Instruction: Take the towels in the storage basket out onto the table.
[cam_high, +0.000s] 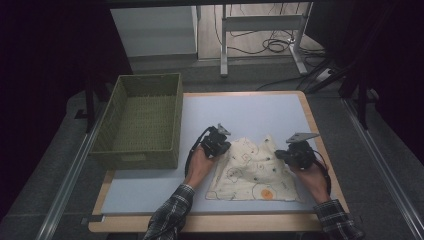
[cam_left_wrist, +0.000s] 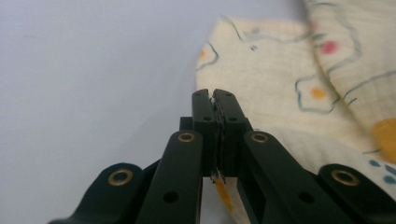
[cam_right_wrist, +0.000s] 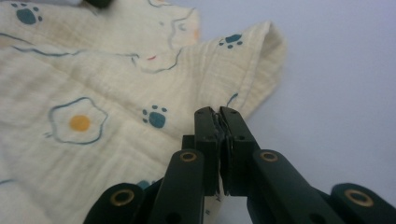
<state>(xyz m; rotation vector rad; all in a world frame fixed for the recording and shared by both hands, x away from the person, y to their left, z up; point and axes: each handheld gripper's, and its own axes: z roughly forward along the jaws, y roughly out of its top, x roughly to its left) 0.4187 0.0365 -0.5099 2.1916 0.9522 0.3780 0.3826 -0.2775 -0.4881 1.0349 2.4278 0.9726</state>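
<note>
A cream cloth printed with fried eggs and paw marks lies rumpled on the pale table mat, right of centre. My left gripper sits at the cloth's upper left corner, and in the left gripper view its jaws are pressed together with a sliver of cloth between them. My right gripper is at the cloth's upper right edge. The right gripper view has its jaws closed on a raised fold of the cloth.
A green woven basket, nothing inside, stands at the table's left side, overhanging the edge. Bare mat lies behind the cloth and in front of the basket. Table legs and cables are on the floor beyond.
</note>
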